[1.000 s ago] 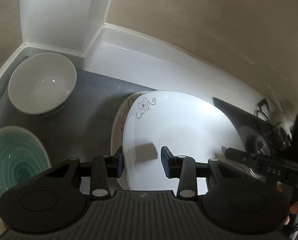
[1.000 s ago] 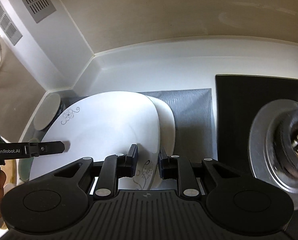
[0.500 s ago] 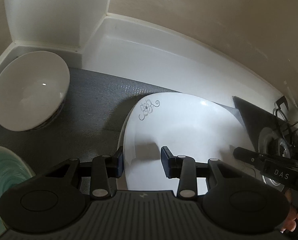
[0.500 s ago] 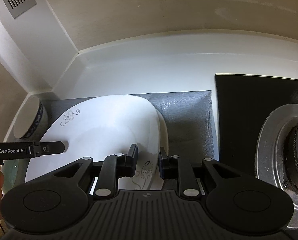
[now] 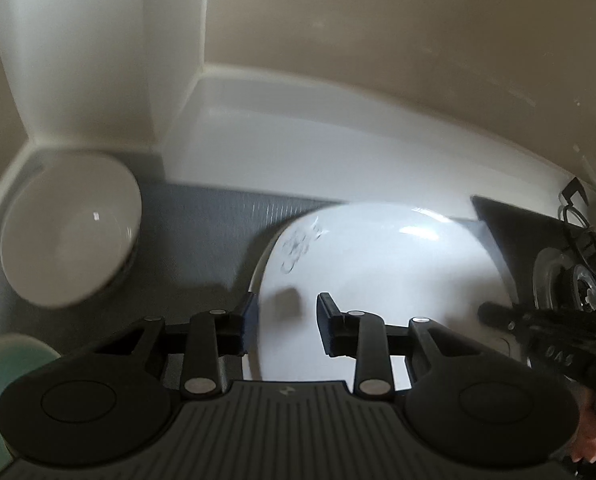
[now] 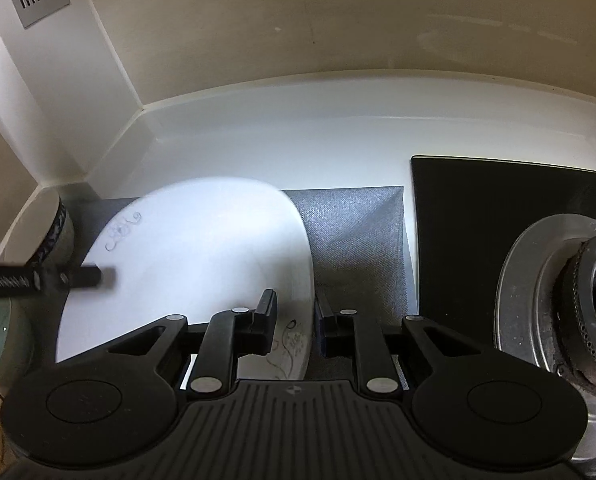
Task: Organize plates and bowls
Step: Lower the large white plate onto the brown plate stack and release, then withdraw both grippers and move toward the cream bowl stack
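Left wrist view: our left gripper (image 5: 285, 328) straddles the near-left rim of the white plate (image 5: 378, 272), jaws closing on that rim, gap narrow. The plate sits over the grey mat (image 5: 201, 232); open mat runs between it and the white bowl (image 5: 69, 232) by the corner wall. A green bowl (image 5: 5, 380) crowds the lower left edge; the stove burner (image 5: 570, 288) lies at the right. Right wrist view: our right gripper (image 6: 295, 328) pinches the plate's (image 6: 193, 264) right rim, jaws narrow. Bare mat (image 6: 358, 232) separates the plate's edge from the black cooktop (image 6: 498, 220).
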The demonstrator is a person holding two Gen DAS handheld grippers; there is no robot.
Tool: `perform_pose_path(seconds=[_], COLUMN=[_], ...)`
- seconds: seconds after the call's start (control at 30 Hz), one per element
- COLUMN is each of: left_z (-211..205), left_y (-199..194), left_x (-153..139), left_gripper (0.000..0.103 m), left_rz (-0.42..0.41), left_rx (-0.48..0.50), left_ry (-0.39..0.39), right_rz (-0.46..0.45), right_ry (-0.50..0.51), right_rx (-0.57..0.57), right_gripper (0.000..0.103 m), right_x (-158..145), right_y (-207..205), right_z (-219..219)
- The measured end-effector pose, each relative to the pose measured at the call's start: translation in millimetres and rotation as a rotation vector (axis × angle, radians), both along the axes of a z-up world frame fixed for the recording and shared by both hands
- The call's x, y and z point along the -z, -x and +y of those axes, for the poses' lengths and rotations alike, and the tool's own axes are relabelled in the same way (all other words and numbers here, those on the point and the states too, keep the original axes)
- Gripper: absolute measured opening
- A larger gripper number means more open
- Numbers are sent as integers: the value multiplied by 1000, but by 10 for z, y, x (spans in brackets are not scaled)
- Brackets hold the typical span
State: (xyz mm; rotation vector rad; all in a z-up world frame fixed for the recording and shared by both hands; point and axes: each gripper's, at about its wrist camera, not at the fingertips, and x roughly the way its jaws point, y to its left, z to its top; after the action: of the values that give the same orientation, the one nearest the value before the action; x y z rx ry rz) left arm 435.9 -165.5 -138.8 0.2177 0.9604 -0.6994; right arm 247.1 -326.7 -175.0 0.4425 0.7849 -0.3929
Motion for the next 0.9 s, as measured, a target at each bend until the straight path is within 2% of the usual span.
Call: perform_pose_path(seconds=[0.1,0.17,0.23,0.3,0.4,0.47,0.63,0.73,0.8,0.9], left_z=[11,29,62,100,124,166,293,361,441,565], left_y=[3,11,27,70,121,141,299,452,567,746], left_x=[-6,1,-6,-43,-85,-112,-216,-278,-322,-363], left_gripper=[42,54,74,84,87,94,102,103,103,103], left_rz=[-5,-9,-14,-23,-39,-47,-93,-117,-124,-121], left_rx=[-3,-12,-21,-26,-31,-38,-58,-56,-56,-70], left_ry=[-4,-8,-1,14,28,35,62,64,70,68], right_rz=[8,21,36,47,62,65,63,47,27,8], right_ry=[41,75,110,128,151,166,144,163,184,204], right_rx=[0,-9,-27,-38,-54,-69,-66,-63,-70,-115], right_gripper=[22,25,27,31,34,35,38,54,68,77], right_x=[1,-1,-18,-15,-21,-12,-65,-183,-285,-410], right_y=[-14,-33,-41,-41,-25,-3,75,187,306,478], right_z=[72,130,208,261,342,383,398,466,550,733])
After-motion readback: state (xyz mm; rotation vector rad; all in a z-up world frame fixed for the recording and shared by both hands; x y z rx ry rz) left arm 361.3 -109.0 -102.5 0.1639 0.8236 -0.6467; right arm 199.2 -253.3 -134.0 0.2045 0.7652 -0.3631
